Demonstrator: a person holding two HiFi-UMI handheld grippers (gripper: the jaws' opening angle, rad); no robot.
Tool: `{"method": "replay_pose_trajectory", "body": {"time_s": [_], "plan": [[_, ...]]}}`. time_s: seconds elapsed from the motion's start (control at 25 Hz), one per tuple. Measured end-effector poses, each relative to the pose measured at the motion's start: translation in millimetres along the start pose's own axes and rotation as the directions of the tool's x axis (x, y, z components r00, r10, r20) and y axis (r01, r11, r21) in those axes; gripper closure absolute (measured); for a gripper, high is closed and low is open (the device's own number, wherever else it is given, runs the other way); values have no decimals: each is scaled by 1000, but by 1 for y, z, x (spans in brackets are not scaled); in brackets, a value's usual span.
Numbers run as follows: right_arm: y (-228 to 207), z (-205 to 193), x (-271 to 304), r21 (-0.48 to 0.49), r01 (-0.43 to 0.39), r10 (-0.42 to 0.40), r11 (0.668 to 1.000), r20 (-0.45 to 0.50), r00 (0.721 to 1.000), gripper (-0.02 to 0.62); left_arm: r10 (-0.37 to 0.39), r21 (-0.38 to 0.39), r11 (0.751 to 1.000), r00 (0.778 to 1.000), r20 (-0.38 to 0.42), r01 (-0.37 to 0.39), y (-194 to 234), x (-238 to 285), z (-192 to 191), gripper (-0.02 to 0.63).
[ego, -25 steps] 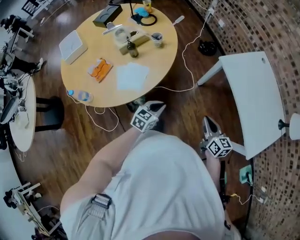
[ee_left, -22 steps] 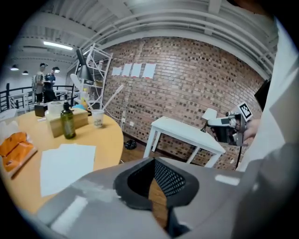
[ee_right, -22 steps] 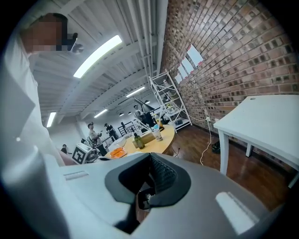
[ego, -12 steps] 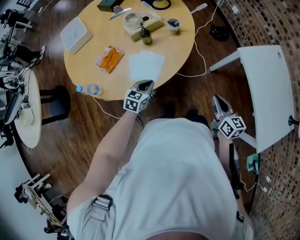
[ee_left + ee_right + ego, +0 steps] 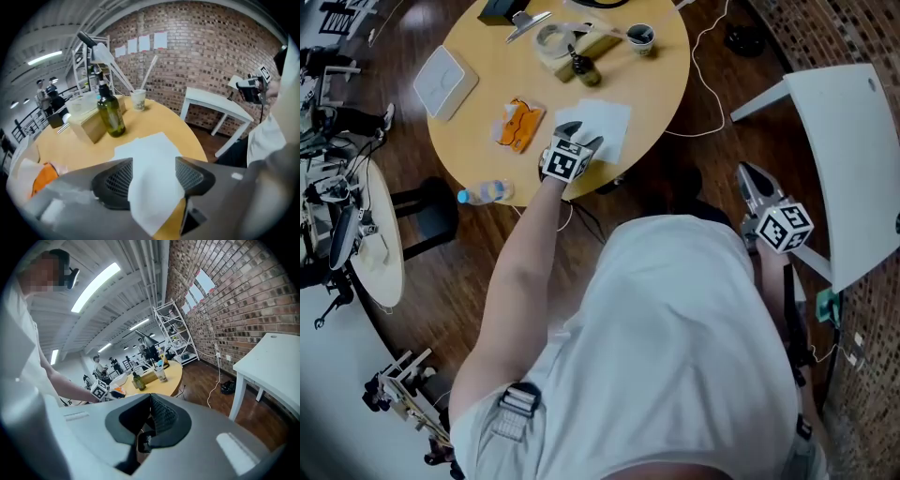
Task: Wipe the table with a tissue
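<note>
A white tissue (image 5: 605,127) lies flat near the front edge of the round wooden table (image 5: 661,80). My left gripper (image 5: 578,139) reaches over that edge and tilts down at the tissue. In the left gripper view the tissue (image 5: 150,154) spreads on the table between and below the jaws of the left gripper (image 5: 153,176). Those jaws have just been opening and their pads stand apart, pressing on nothing. My right gripper (image 5: 752,178) hangs off the table beside the person's hip. In the right gripper view the right gripper (image 5: 150,411) has its jaws together with nothing between them.
A green bottle (image 5: 579,67), a paper cup (image 5: 639,37), a tape roll (image 5: 549,39), an orange packet (image 5: 517,124) and a white box (image 5: 445,80) stand behind the tissue. A water bottle (image 5: 483,194) lies at the left edge. A white side table (image 5: 839,159) stands right, cables (image 5: 703,52) on the floor.
My left gripper has swung forward from below the table's edge to over the tissue, and its jaws have opened. The right gripper has shifted slightly right.
</note>
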State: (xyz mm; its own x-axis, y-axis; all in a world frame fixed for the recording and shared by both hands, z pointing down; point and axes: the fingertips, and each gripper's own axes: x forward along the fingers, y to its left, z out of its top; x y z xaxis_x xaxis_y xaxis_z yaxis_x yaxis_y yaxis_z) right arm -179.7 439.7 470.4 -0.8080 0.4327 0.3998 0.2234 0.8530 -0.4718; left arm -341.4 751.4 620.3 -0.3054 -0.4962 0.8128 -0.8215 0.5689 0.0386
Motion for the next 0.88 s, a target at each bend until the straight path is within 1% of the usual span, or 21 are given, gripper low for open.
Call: {"method": "replay_pose_trajectory", "body": {"time_s": [0.08,0.16,0.24,0.32,0.4,0.48,0.56,0.6,0.64,0.76,0.88], "plan": [[-10,4,-2,5,10,-10,1000,-1,1000,588,-58,112,991,994,-97,68,4,10,-3,237],[-19,6,-7,16,23,-23,1000,-1,1000,588,-91,211,968,974,-207,135,7,16,-10,208],[-30,6,-12,31,42,-42,999,0,999,588,-104,271,944,951,-291,187,10,17,-10,179],[-41,5,-18,48,63,-63,997,3,998,588,-121,302,926,935,-334,228,12,19,-7,167],[-48,3,-22,64,78,-79,995,4,997,588,-134,305,918,921,-364,254,15,25,-8,166],[-53,1,-25,76,88,-88,993,4,996,588,-146,283,920,906,-398,273,16,31,-15,146],[-57,1,-27,83,95,-96,992,5,995,588,-155,271,917,889,-430,291,13,35,-22,140],[-59,1,-28,85,98,-99,992,5,995,588,-153,275,914,883,-444,297,11,37,-26,140],[-61,2,-29,87,102,-103,991,6,995,588,-149,281,912,880,-451,298,10,38,-30,126],[-66,5,-33,97,113,-115,989,15,993,588,-148,272,919,890,-432,285,6,39,-35,126],[-70,8,-35,99,120,-123,988,20,992,588,-143,257,929,900,-412,265,4,34,-33,156]]}}
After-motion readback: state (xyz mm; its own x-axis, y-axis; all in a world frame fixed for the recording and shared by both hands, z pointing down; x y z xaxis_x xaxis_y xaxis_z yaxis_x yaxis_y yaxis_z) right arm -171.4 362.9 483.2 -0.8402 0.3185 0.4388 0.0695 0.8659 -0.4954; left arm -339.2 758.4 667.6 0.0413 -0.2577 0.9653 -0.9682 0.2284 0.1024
